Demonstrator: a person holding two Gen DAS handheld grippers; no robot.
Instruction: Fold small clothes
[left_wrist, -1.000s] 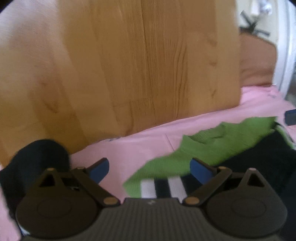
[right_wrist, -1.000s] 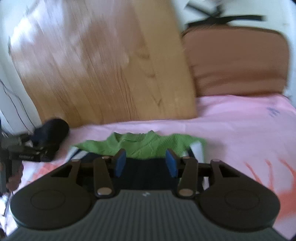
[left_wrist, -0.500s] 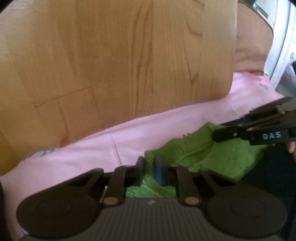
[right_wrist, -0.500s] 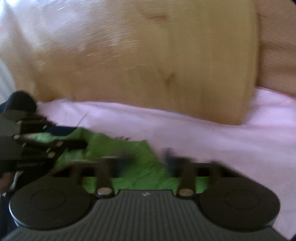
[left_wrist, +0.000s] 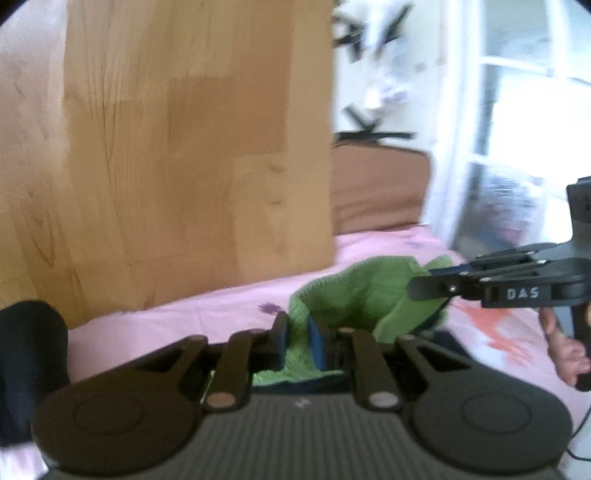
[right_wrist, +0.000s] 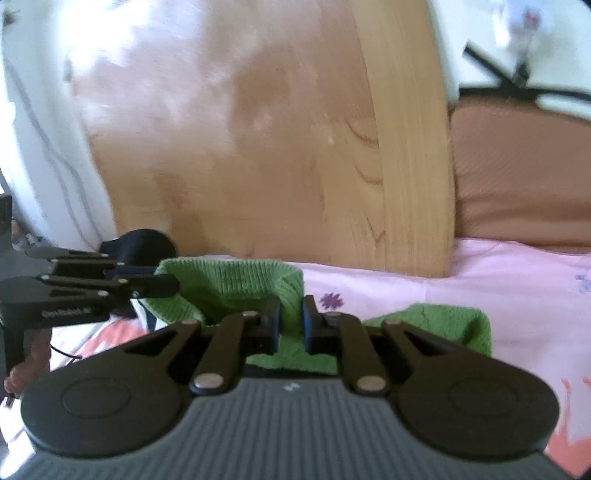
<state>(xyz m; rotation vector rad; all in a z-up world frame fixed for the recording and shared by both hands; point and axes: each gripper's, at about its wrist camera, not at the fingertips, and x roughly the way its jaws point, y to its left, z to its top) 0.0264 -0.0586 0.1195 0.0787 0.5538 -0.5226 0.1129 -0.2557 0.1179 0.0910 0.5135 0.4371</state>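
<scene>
A small green knitted garment (left_wrist: 364, 291) with a dark navy lower part is held up above the pink bedsheet (left_wrist: 207, 314). My left gripper (left_wrist: 297, 339) is shut on its green edge. My right gripper (right_wrist: 291, 325) is shut on the other green edge (right_wrist: 236, 284). Each gripper shows in the other's view: the right one at the right of the left wrist view (left_wrist: 428, 286), the left one at the left of the right wrist view (right_wrist: 166, 282). The green fabric sags between them.
A wooden headboard (left_wrist: 184, 166) stands close behind the bed. A brown cushion (right_wrist: 517, 177) lies at the back right. A dark rolled cloth (left_wrist: 29, 354) sits on the sheet at the left. A window and white frame (left_wrist: 480, 147) are at the far right.
Both grippers have shut on the green garment's edge and lifted it off the sheet. One second ago both were open above the flat garment.
</scene>
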